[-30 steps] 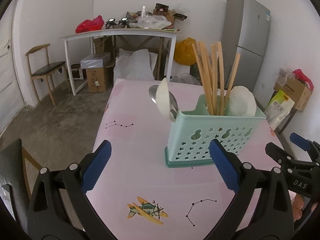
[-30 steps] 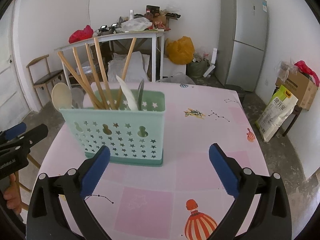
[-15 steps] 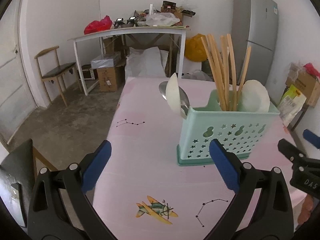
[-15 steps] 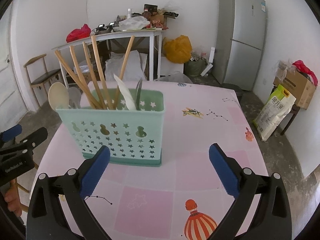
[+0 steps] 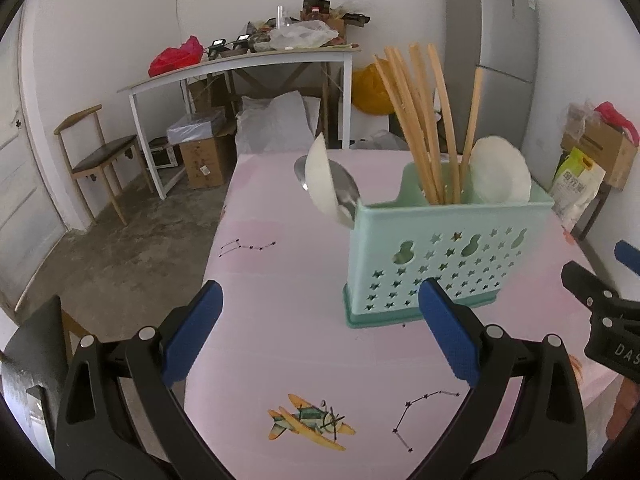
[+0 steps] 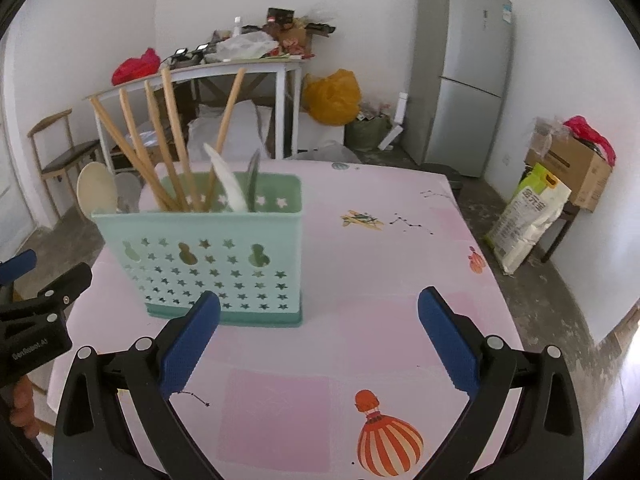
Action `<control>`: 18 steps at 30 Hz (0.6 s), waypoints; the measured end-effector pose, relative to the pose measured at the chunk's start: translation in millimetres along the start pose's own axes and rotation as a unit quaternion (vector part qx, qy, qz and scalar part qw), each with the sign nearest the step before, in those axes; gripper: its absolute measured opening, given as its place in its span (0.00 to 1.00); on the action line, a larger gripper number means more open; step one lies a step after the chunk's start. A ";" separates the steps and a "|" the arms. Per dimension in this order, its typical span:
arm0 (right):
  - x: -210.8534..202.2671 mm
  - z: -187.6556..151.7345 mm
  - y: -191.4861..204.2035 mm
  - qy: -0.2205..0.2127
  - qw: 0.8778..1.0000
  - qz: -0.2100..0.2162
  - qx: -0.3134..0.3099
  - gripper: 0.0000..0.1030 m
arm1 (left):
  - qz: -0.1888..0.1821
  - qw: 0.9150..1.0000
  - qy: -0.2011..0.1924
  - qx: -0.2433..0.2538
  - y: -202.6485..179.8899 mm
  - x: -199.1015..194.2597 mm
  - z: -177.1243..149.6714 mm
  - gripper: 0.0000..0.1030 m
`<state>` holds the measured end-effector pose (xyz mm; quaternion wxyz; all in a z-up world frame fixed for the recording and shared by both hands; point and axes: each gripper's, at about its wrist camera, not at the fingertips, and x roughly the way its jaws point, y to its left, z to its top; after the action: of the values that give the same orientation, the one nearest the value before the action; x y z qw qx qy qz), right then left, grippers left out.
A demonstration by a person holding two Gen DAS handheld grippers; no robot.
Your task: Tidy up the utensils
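Both jaws gape empty, utensil caddy [image 5: 436,256] ahead between them

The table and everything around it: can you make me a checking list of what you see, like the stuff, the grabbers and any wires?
Surface: pink table with printed plane, balloon and star pictures.
Job's things: mint caddy standing upright; wooden chopsticks, white spoons and a metal spoon all stand inside it.
Clutter: nothing seen loose on the table.
Grippers: left gripper open and empty; right gripper open and empty; neither touches the caddy.
Cables: nothing seen.
Surroundings: grey fridge, cluttered white side table, wooden chair, cardboard boxes.
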<state>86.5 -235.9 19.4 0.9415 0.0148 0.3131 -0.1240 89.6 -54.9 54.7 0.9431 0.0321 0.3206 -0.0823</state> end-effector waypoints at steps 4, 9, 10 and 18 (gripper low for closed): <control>-0.5 2.3 -5.1 -0.007 1.000 -0.010 0.011 0.94 | -0.015 1.000 -0.002 -0.019 -0.3 1.9 4.7 0.92; 2.0 2.5 -7.4 -0.005 1.000 -0.010 0.011 0.94 | 0.001 1.000 -0.011 -0.027 1.7 -0.5 5.5 0.92; 2.6 2.8 -7.9 -0.004 1.000 -0.008 0.011 0.94 | 0.005 0.999 -0.011 -0.031 2.7 -1.3 5.0 0.92; 5.7 8.3 -5.6 0.005 1.000 0.001 0.008 0.94 | 0.057 0.997 0.003 -0.053 12.0 -5.2 9.0 0.92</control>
<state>94.4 -243.5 23.0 0.9398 0.0231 0.3168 -0.1257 93.0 -43.3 65.1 0.9455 0.0006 0.3253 -0.0117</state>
